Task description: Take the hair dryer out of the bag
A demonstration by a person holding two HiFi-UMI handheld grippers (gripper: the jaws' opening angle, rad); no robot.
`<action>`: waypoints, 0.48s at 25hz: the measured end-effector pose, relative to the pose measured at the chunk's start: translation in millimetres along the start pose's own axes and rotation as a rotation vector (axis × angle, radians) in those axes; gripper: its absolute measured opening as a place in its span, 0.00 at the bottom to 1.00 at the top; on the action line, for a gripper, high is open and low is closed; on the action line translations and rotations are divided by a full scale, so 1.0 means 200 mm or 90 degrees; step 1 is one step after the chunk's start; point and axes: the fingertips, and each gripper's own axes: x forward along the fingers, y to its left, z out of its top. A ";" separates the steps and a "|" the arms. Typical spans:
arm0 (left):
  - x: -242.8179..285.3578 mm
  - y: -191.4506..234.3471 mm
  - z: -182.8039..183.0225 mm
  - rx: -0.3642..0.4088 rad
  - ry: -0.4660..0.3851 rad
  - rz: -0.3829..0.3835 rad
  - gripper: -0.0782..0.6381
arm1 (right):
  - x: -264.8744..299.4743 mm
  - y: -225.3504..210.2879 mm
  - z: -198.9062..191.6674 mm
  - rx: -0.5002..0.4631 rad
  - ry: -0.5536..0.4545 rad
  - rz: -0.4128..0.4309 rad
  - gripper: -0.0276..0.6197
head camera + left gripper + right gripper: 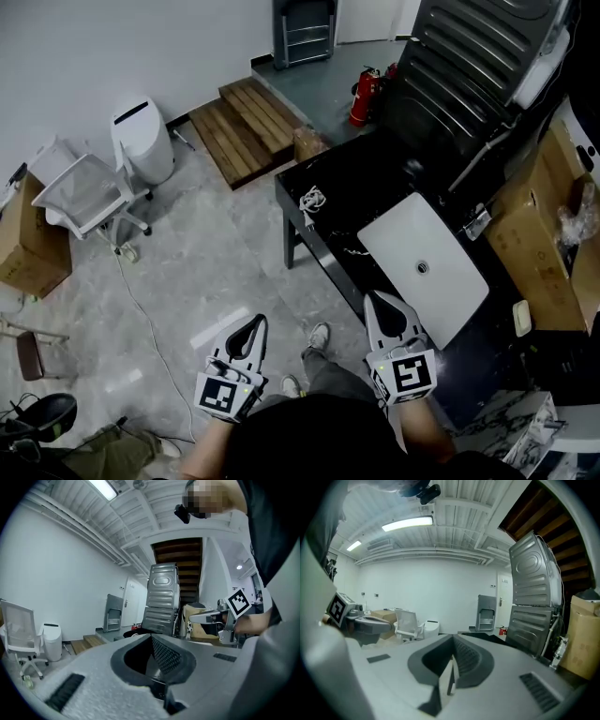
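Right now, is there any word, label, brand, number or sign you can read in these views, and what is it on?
No text is readable.
Left cube, right cube: square black-and-white markers, no letters.
Extinguisher: any label too small to read.
Box: no legible print.

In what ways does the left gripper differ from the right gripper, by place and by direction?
The left grey two-jaw gripper shows over the pale stone floor; the right grey two-jaw gripper shows at the edge of the black table, beside a flat white rectangular panel. In the head view the left gripper leans rightward, the right gripper leftward. Both are shut and hold nothing.
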 end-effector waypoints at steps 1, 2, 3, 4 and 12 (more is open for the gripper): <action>0.06 0.02 0.01 0.003 0.005 -0.001 0.14 | 0.05 -0.04 0.00 0.000 -0.001 0.001 0.06; 0.12 0.03 0.02 0.008 0.010 -0.003 0.14 | 0.11 -0.09 0.00 0.001 -0.001 0.002 0.06; 0.18 0.04 0.04 0.013 0.012 -0.006 0.14 | 0.16 -0.13 0.00 0.004 -0.002 0.003 0.06; 0.25 0.06 0.07 0.020 0.014 -0.009 0.14 | 0.22 -0.18 0.00 0.010 -0.004 0.005 0.06; 0.71 0.07 0.23 0.063 0.019 -0.026 0.14 | 0.52 -0.45 -0.02 0.055 -0.009 0.035 0.06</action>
